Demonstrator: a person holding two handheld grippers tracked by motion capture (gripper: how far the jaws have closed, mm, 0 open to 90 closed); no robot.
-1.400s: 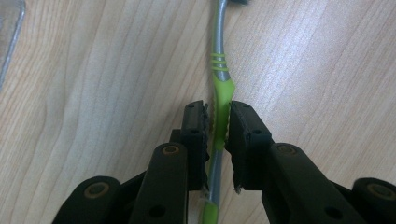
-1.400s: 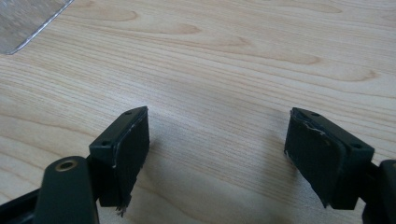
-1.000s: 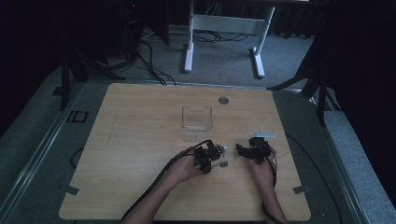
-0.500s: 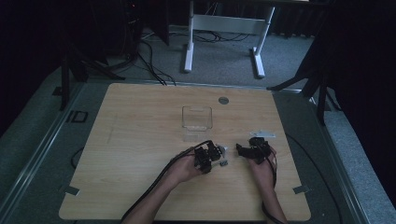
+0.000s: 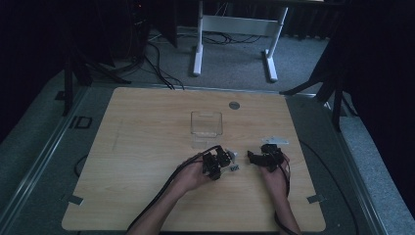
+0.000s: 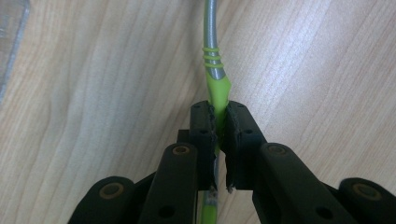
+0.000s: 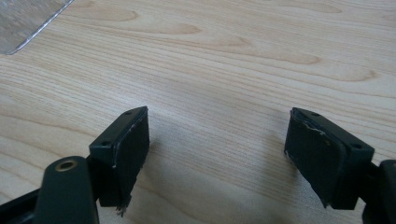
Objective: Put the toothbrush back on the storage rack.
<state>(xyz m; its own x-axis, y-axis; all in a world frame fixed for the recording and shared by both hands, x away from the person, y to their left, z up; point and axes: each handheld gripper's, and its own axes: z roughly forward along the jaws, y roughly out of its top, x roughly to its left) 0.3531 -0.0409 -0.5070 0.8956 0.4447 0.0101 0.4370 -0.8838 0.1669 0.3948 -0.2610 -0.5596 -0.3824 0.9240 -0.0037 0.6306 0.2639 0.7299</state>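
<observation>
Left gripper (image 6: pixel 219 135): I have the jaws clamped on a thin green-and-silver tool (image 6: pixel 215 84), looks like a pen or stylus. The grip sits on the green section; the silver shaft runs out past the jaw tips, low over the wood. In the high view the left gripper (image 5: pixel 215 162) is near the front edge of the table (image 5: pixel 147 147), a bit right of centre, so that's where the tool is.

Right gripper (image 7: pixel 217 144): jaws spread wide, nothing between them, just bare wood below. In the high view it (image 5: pixel 264 157) sits beside the left gripper, apart from it, closer to the right edge.

Small grey bits (image 5: pixel 234 168) lie on the table between the two grippers; too small to identify.

Further back, a clear plastic box (image 5: pixel 206 123) sits mid-table, and a small round disc (image 5: pixel 234 105) lies near the far edge.

Risks as I see them:
- The grip is narrow and on a round, slick shaft. Any twist of my wrist and the tool could pivot or slide out.
- The shaft sticks out low; dipping the hand could jam its end into the wood and lever it loose.
- Swinging toward the box could knock it, since it looks light.
</observation>
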